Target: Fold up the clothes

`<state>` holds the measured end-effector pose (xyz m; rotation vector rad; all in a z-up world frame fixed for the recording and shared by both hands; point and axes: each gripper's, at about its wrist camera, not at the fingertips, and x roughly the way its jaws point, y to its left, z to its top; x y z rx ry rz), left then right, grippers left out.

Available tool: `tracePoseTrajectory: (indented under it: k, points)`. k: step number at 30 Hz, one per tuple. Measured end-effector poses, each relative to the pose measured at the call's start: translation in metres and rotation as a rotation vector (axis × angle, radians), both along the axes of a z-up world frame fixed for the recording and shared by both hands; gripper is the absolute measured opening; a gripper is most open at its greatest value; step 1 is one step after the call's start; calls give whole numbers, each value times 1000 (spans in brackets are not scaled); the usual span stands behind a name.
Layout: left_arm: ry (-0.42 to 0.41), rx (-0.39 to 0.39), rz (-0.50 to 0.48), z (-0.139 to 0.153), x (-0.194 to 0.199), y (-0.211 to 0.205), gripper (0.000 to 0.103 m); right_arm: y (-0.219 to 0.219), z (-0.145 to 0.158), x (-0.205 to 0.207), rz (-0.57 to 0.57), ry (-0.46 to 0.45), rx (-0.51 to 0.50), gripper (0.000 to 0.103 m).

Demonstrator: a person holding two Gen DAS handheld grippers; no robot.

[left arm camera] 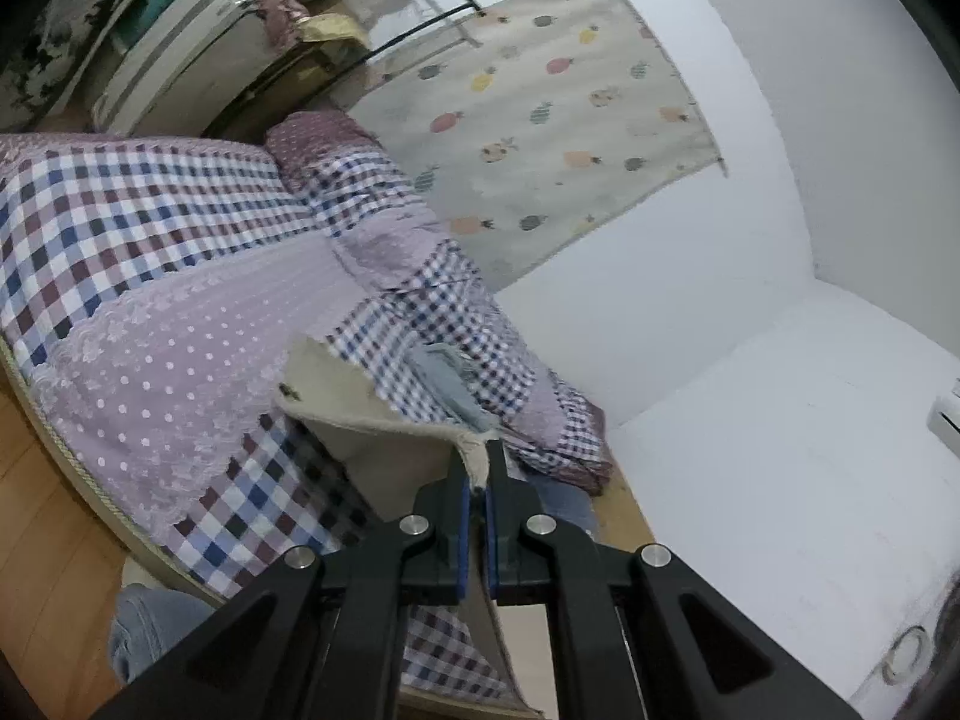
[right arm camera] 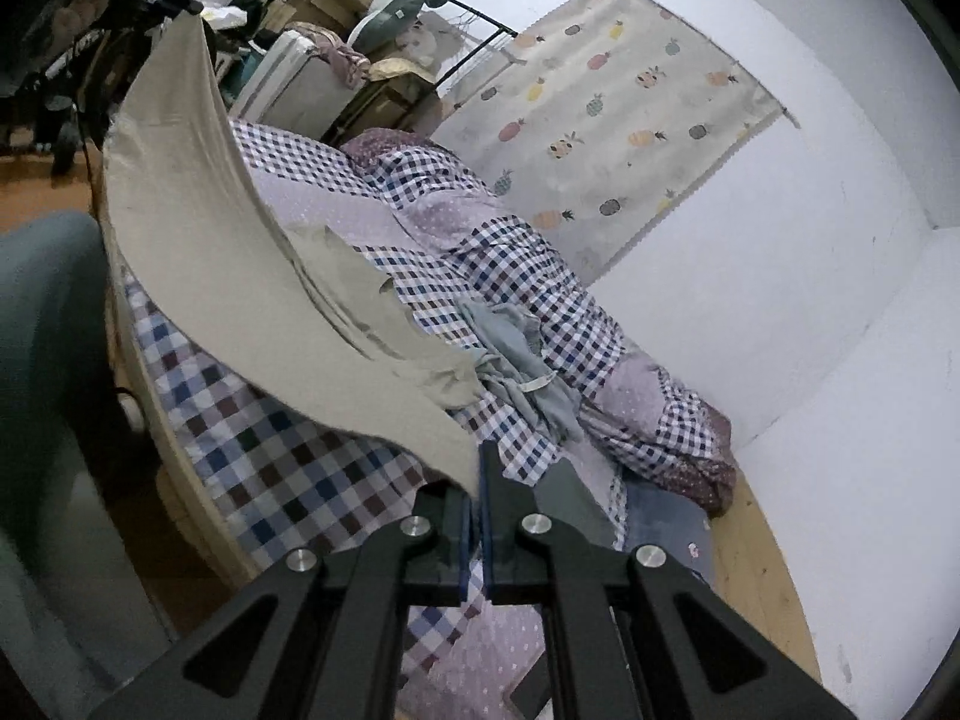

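A beige garment [right arm camera: 198, 228] hangs stretched in the air above the bed. My right gripper [right arm camera: 479, 480] is shut on one of its edges, and the cloth sweeps up and away to the left. In the left wrist view my left gripper [left arm camera: 478, 468] is shut on another corner of the same beige garment [left arm camera: 366, 402], which folds away to the left. A crumpled grey-blue garment [right arm camera: 516, 354] lies on the bed beyond the beige one; the left wrist view shows part of that grey-blue garment [left arm camera: 447, 378].
The bed carries a checked and dotted purple quilt [left arm camera: 156, 240], bunched into a ridge [right arm camera: 540, 276] along the wall. A pineapple-print curtain [left arm camera: 540, 120] hangs behind. Boxes and a suitcase [right arm camera: 300, 84] are stacked at the bed's far end. Wooden floor [left arm camera: 48, 510] lies at the left.
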<state>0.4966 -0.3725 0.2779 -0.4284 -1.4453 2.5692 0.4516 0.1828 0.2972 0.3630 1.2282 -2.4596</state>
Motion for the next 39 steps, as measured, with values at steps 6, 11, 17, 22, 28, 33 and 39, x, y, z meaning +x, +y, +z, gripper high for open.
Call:
tracePoseTrajectory:
  k: [6,11,17,22,28,33,39]
  points:
    - [107,-16,-31,39,32,14,2,22,32,31,-2,7,-28,0]
    - [204,-28,-45,68,58,24,2,42,68,55,0,67,-73,0]
    - [215,-9,-47,77,58,19,2,60,102,71,28,104,-157,0]
    - [128,17,-57,71,20,9,2,60,99,40,-1,58,-177,0]
    - [-7,32,-72,61,-53,-4,2,54,93,-28,-26,-39,-193,0]
    - [-93,32,-84,45,-119,-12,2,43,81,-95,-35,-122,-176,0]
    - [-220,27,-67,12,-205,-27,2,29,57,-183,-53,-234,-145,0]
